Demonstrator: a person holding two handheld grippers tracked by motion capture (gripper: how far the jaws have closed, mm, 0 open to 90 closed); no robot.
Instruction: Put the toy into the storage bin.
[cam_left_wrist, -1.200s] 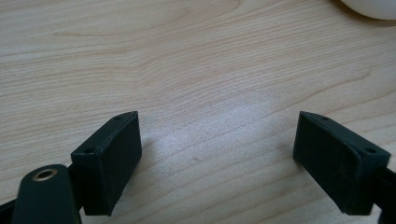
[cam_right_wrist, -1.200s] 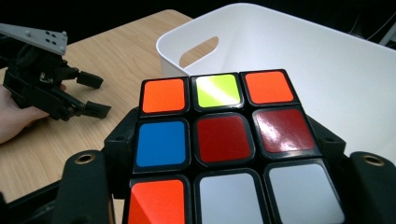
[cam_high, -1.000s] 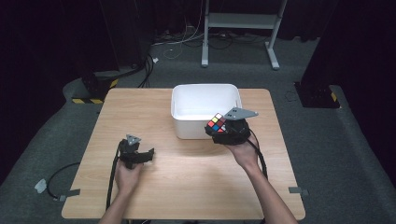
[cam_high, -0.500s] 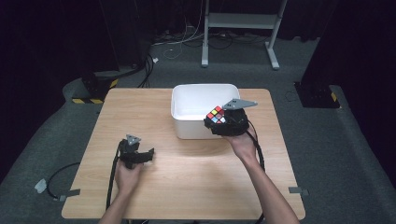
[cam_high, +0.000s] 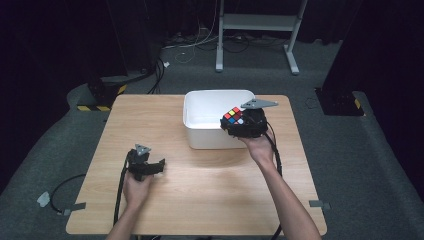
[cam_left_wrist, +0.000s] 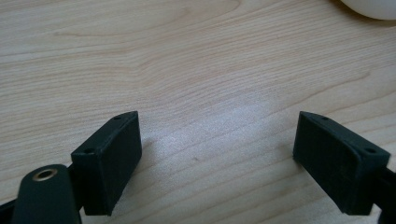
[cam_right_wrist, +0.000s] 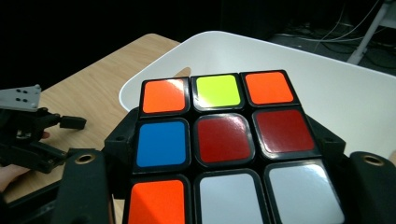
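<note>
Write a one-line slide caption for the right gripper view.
Right gripper clamps a scrambled multicoloured puzzle cube over the rim of the white plastic tub on the light wooden table.

The puzzle cube (cam_right_wrist: 219, 147) shows orange, yellow-green, dark red, blue and white squares on black. Behind the cube, the tub (cam_high: 200, 125) is plain white; the table (cam_high: 200, 190) is pale woodgrain.

A wooden table (cam_high: 200, 200) carries a white bin (cam_high: 212, 139).

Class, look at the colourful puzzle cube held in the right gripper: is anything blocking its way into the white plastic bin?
Nothing visible does. The right gripper holds the colourful puzzle cube at the near right rim of the open white plastic bin, whose inside looks bare. The left gripper rests open on the wooden table, well away.
</note>
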